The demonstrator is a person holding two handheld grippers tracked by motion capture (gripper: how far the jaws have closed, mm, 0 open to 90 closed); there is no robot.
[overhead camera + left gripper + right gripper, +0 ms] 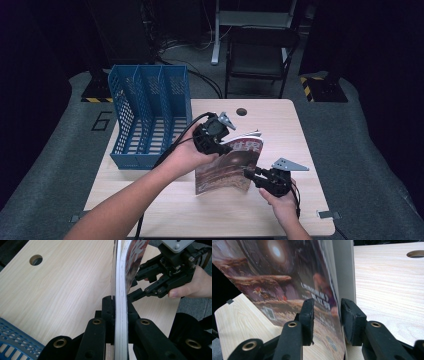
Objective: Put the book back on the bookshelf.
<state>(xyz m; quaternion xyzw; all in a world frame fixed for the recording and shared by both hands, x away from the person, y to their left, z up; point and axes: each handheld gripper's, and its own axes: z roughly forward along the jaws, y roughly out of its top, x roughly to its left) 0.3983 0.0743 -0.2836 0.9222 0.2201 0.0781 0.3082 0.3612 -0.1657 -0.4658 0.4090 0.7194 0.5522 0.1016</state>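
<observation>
Left tongs point(223, 145) were clamped on the magazine's point(235, 165) upper edge, holding it tilted upright over the bench point(280, 125), just right of the blue file rack point(150, 115). Right tongs point(250, 174) sat spread around its lower right edge, jaws straddling the pages, not yet pressed shut.

Brown-covered magazine point(227, 167), blue rack point(150, 115)

Table lit from above; surroundings dark; sharp
</observation>
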